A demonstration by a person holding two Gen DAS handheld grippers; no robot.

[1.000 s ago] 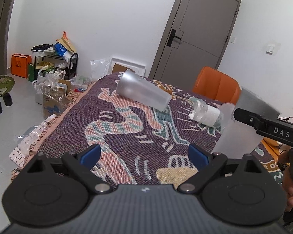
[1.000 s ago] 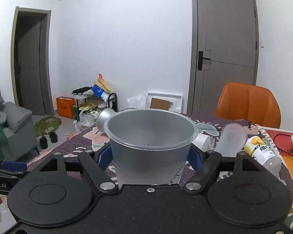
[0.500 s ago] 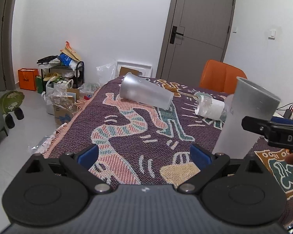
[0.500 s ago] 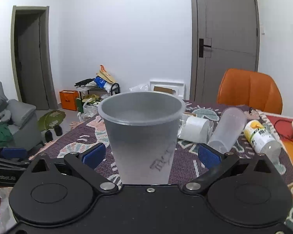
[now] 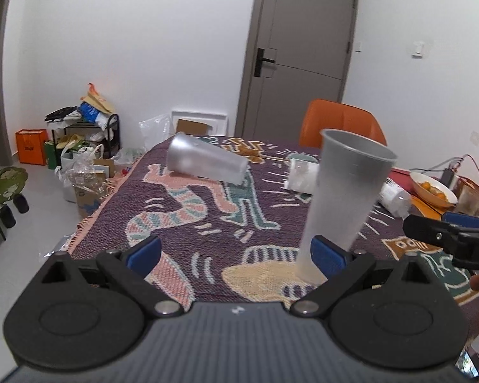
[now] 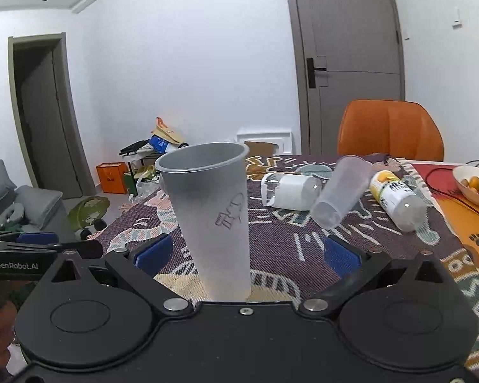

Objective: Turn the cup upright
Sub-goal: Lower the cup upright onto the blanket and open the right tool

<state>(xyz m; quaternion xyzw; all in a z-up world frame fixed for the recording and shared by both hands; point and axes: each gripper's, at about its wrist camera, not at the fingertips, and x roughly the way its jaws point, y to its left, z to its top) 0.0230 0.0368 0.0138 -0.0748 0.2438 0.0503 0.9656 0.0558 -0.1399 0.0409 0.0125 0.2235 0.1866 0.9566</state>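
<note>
A tall frosted cup [image 6: 212, 217] stands upright, mouth up, on the patterned table cloth [image 6: 303, 255]; it also shows in the left wrist view [image 5: 341, 198]. My right gripper [image 6: 246, 252] is open, its blue pads apart on either side of the cup and not touching it. My left gripper [image 5: 236, 250] is open and empty, left of the cup. A second frosted cup [image 5: 206, 161] lies on its side further back on the cloth.
A clear cup [image 6: 340, 191], a white-labelled jar [image 6: 289, 190] and a yellow-labelled bottle [image 6: 396, 199] lie on their sides behind. A bowl of oranges [image 6: 475, 185] sits at the right edge. An orange chair [image 6: 389, 131] stands beyond the table.
My right gripper opened and let go of the cup, which now stands upright on the cloth. The gripper has drawn back a little. My left gripper swung right, closer to the cup.
</note>
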